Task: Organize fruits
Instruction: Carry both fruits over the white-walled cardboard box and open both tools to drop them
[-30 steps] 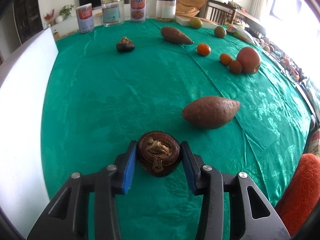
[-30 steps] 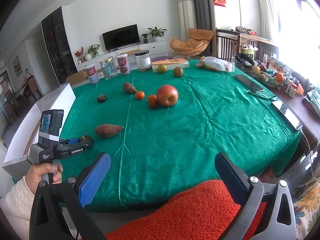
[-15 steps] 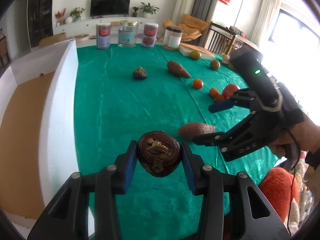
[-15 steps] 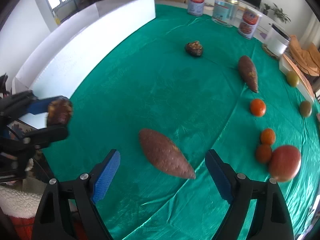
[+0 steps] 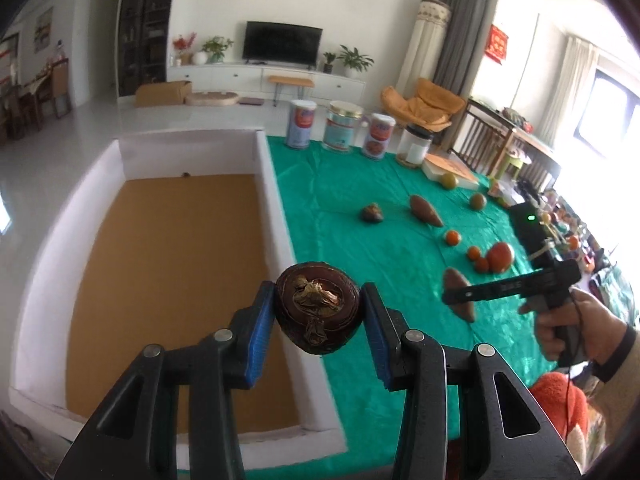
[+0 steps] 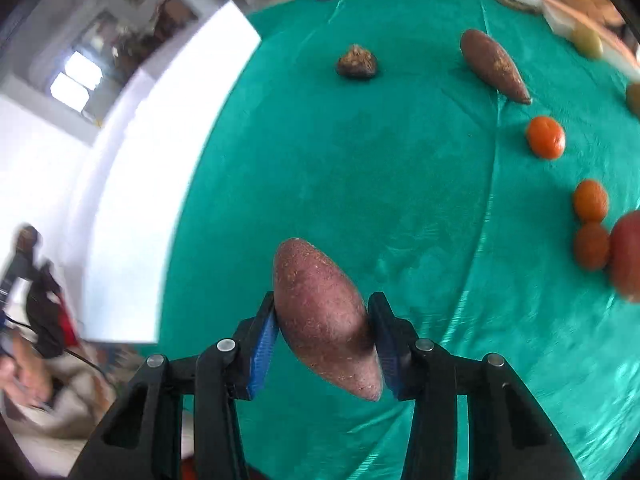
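Observation:
My left gripper (image 5: pixel 319 314) is shut on a dark brown round fruit (image 5: pixel 316 300) with a dried calyx. It holds the fruit in the air over the right wall of a white box (image 5: pixel 276 208) with a brown floor. My right gripper (image 6: pixel 322 314) points down at the green tablecloth (image 6: pixel 380 184). Its jaws are closing, and both blue pads touch the sides of a reddish sweet potato (image 6: pixel 320 304) between them. In the left wrist view the right gripper (image 5: pixel 460 295) and the hand holding it cover part of that sweet potato (image 5: pixel 454 278).
On the cloth lie a second sweet potato (image 6: pixel 494 66), another dark fruit (image 6: pixel 357 66), three oranges (image 6: pixel 545 137), an apple (image 5: pixel 500 257) and two green fruits. Cans (image 5: pixel 344 126) and a jar stand along the far edge. The box wall (image 6: pixel 140 220) borders the cloth's left.
The left gripper rose and swung left with its fruit, from above the cloth to the box wall. The right gripper dropped onto the near sweet potato and its wide jaws closed onto it.

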Motion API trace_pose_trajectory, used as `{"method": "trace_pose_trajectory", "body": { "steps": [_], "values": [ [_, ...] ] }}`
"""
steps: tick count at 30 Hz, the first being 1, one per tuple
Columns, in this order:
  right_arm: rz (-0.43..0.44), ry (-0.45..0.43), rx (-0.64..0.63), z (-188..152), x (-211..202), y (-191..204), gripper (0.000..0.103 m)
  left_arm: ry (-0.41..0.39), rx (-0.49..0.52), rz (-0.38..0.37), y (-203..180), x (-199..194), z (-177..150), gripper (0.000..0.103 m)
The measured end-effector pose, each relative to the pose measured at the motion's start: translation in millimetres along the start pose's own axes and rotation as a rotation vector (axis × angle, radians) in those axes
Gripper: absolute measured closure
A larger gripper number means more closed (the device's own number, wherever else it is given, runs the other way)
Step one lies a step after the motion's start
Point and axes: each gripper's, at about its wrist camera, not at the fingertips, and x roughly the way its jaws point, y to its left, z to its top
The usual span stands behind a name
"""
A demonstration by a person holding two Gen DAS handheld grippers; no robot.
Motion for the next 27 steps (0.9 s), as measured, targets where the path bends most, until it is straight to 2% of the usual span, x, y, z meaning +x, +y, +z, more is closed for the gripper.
{"method": "trace_pose_trajectory", "body": {
  "steps": [4,6,8,10,13,17,18,19,20,21,23,25,27],
  "values": [
    [0.359,-0.040,0.060,5.6,4.3,64.0,0.058,0.014,-0.061,0.191,50.5,11.7,-1.6,0.059],
    [0.453,-0.026,0.033,11.3,17.4,104.1,0.058,0.045,-0.088,0.257,70.8,23.7,-8.3,0.059],
    [0.486,0.000,-0.002,9.6,36.7,142.3,0.058,0.080,-0.108,0.290,85.6,34.2,-15.5,0.059],
    [0.479,0.027,-0.027,9.1,61.3,169.9,0.058,0.104,-0.117,0.310,96.9,37.1,-23.7,0.059],
    [0.401,0.049,-0.080,-0.7,91.4,195.2,0.058,0.121,-0.115,0.337,102.6,40.1,-30.6,0.059],
    [0.274,0.038,-0.128,1.6,122.6,205.1,0.054,0.125,-0.131,0.361,108.0,39.6,-32.8,0.057],
    [0.265,0.028,-0.132,5.6,121.6,202.7,0.049,0.120,-0.133,0.367,108.6,39.0,-33.0,0.054],
    [0.283,0.015,-0.132,6.4,117.5,200.7,0.046,0.115,-0.133,0.373,107.4,38.3,-32.7,0.049],
    [0.301,-0.004,-0.130,6.1,108.4,197.6,0.041,0.106,-0.132,0.378,105.6,36.9,-32.2,0.040],
    [0.301,-0.030,-0.131,2.9,96.4,189.6,0.037,0.092,-0.129,0.381,102.9,34.9,-31.4,0.036],
    [0.286,-0.092,-0.138,1.8,65.2,177.5,0.035,0.069,-0.117,0.372,93.8,32.7,-27.1,0.036],
    [0.247,-0.154,-0.158,-5.2,29.5,163.8,0.033,0.040,-0.098,0.345,79.1,31.2,-21.1,0.035],
    [0.163,-0.214,-0.195,-18.3,-11.6,143.6,0.020,-0.007,-0.072,0.296,57.5,29.1,-15.1,0.027]
  ]
}}
